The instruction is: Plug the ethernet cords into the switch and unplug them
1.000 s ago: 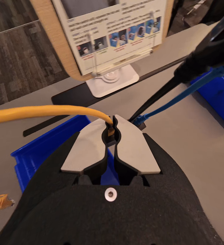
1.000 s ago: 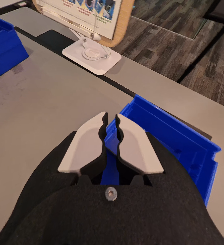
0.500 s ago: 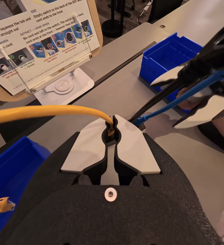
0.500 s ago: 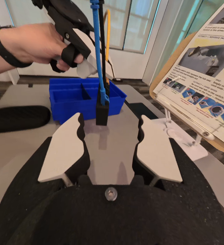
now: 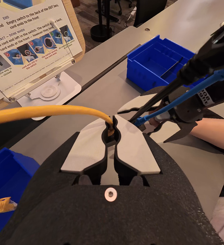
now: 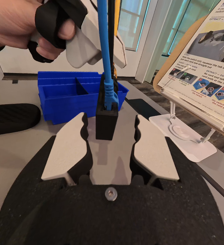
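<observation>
left gripper (image 5: pixel 113 122) clamped yellow cord (image 5: pixel 49 110) at switch (image 6: pixel 106 123); blue cord (image 6: pixel 104 53) plugged; right gripper (image 6: pixel 110 130) wide before switch; unplugging left.

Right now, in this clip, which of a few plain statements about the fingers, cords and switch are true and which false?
1. The left gripper fingers are shut on the yellow ethernet cord. True.
2. The right gripper fingers grip the small black switch box. False: they are open, the switch between them, untouched.
3. The blue ethernet cord is plugged into the switch. True.
4. The blue plastic divided bin holds cords. False: it looks empty.
</observation>
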Motion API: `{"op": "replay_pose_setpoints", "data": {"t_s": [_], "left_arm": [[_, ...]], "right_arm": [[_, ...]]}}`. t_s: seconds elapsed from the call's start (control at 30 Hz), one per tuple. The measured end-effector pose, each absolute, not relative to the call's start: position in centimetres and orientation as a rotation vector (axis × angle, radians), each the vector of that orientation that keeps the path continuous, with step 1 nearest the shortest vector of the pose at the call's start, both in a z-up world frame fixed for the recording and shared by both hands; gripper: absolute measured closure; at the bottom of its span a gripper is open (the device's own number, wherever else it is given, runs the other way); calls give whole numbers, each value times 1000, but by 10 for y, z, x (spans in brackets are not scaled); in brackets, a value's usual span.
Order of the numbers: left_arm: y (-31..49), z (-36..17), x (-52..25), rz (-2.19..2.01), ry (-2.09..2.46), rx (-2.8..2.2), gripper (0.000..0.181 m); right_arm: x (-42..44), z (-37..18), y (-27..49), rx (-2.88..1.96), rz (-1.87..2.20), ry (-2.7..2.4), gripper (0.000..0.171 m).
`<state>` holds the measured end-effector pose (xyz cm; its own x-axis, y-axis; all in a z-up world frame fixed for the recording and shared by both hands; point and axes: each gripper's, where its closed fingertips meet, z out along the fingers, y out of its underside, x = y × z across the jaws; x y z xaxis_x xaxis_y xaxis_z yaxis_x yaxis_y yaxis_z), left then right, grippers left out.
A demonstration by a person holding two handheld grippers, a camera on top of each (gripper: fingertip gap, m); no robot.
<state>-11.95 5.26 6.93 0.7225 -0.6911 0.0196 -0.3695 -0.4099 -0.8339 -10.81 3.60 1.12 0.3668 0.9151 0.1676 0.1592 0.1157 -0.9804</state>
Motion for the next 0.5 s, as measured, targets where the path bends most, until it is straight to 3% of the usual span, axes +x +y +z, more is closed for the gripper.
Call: {"op": "replay_pose_setpoints", "data": {"t_s": [0.1,0.2,0.27,0.5], "left_arm": [[50,70,-114,-464,817,-2028,178],[49,71,-109,-466,826,-2017,178],[48,72,-107,-472,827,-2012,178],[41,73,-102,-507,866,-2011,176]], "right_arm": [[-106,13,37,-1333,712,-1069,121],[-103,13,40,-1335,676,-1069,127],[-105,15,33,-1316,733,-1098,143],[-97,18,32,-1287,729,-1144,145]]}}
